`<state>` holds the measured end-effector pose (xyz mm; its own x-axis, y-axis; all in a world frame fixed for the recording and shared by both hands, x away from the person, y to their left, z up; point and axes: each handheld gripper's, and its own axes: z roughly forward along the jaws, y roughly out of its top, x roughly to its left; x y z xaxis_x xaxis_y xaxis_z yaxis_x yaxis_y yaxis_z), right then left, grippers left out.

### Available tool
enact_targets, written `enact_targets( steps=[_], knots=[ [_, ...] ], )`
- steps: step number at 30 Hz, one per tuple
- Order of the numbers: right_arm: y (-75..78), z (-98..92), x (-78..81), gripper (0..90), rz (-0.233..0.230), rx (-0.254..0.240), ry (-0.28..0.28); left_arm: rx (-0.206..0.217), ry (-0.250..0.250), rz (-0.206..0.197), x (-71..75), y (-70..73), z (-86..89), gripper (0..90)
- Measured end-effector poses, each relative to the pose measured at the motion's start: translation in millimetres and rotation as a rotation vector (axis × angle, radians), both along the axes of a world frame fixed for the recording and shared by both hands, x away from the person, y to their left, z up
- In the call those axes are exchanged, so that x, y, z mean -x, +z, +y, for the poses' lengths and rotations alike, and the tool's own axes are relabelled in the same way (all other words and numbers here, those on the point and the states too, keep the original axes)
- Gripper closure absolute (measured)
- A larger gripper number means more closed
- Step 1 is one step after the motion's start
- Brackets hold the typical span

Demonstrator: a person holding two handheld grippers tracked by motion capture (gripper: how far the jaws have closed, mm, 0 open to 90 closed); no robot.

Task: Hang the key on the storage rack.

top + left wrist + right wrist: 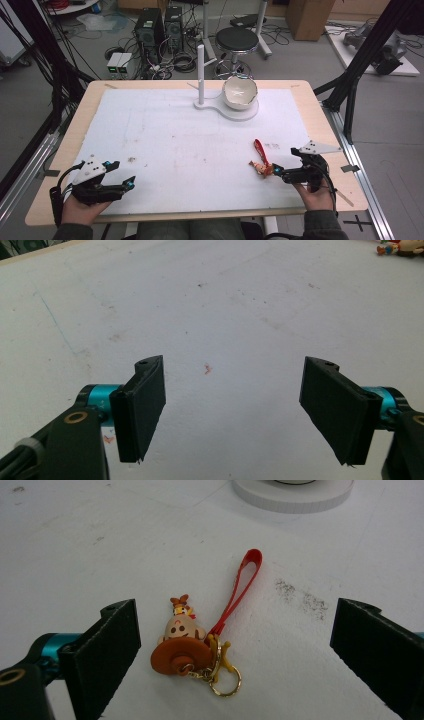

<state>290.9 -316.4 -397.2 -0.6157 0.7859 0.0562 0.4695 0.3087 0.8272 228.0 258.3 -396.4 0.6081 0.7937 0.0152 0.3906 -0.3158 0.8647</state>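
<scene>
my right claw [235,660], wide: two flat black rubber-faced jaws on turquoise metal stubs, well apart, closed on nothing. between them, nearer the jaw at the left of the right gripper view, lies a small keychain charm shaped like a cartoon chicken with a round orange-brown hat [181,645], smooth and glossy like moulded plastic. a thin gold metal split ring [226,680] lies at its near end, with a short link of chain to the hat. a narrow red looped strap [239,587], flat and ribbon-like, runs away from the charm, straight ahead of my claw, and lies flat on the matte white sheet [125,545] that covers the table. a grey smudge [302,599] marks the sheet just ahead of the other jaw. in the high view the same claw [279,173] rests at the charm [261,168], on the near side of the sheet.

my left claw [235,410], also wide, nothing between its ribbed black pads [142,410]; beneath it the sheet shows faint reddish flecks and scuffs. in the high view it [120,175] sits well apart from the charm.

far ahead of both claws: a glossy white ceramic bowl [240,93], round, on a flat white stand [227,109] with a slim upright white post [201,75]. the pale wooden tabletop [65,150] borders the sheet.
</scene>
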Motion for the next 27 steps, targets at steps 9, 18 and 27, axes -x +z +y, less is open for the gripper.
enact_targets(
  steps=[9, 18, 27],
  knots=[
    [12.2, 4.4, -20.1, 16.2, 0.023, 0.030, -0.009, -0.001, -0.001, 0.003, -1.5, -0.6, 1.5, 26.7],
    [15.9, 24.3, -39.6, 24.2, 0.058, 0.038, -0.017, -0.011, -0.009, 0.002, -1.5, -0.8, -0.3, 26.9],
    [-2.7, 40.0, -56.2, 42.7, 0.187, 0.114, -0.040, -0.012, -0.012, 0.005, -1.4, -1.9, -1.0, 26.9]
  ],
)
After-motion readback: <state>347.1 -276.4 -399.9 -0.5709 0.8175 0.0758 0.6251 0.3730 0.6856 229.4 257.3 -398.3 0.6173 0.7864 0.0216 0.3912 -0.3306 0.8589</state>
